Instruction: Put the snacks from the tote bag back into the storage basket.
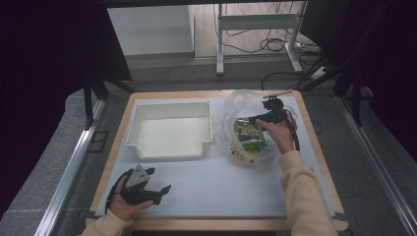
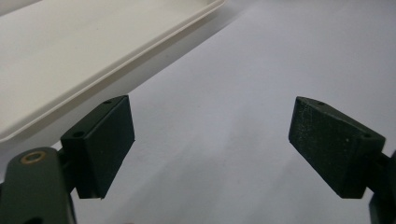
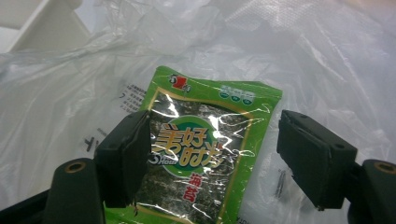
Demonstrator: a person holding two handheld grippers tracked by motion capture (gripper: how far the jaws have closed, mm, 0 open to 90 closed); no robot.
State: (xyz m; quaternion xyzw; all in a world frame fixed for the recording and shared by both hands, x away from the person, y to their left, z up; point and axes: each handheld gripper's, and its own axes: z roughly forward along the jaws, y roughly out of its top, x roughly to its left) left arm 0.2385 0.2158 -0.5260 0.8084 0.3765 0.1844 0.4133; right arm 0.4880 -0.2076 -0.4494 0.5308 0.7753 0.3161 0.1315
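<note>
1. Overhead, a wooden-edged table (image 1: pixel 114 162) covered by a pale sheet carries a white rectangular plastic tray (image 1: pixel 169 130) at the left-centre and a crumpled clear plastic bag (image 1: pixel 241 110) to its right, just beside the tray's corner.
2. Bare sheet lies open along the near edge, between the two hands.
3. A green foil snack packet with a dark window (image 3: pixel 208 149) lies inside the clear bag, near the table's right side.
4. The right gripper (image 3: pixel 212 154) hovers over the packet, jaws spread wide on either side of it; its left jaw overlaps the packet's edge, and whether it touches I cannot tell.
5. The left gripper (image 2: pixel 210 144) rests low at the near left corner, jaws wide apart with nothing between them, the tray's rim just beyond.
</note>
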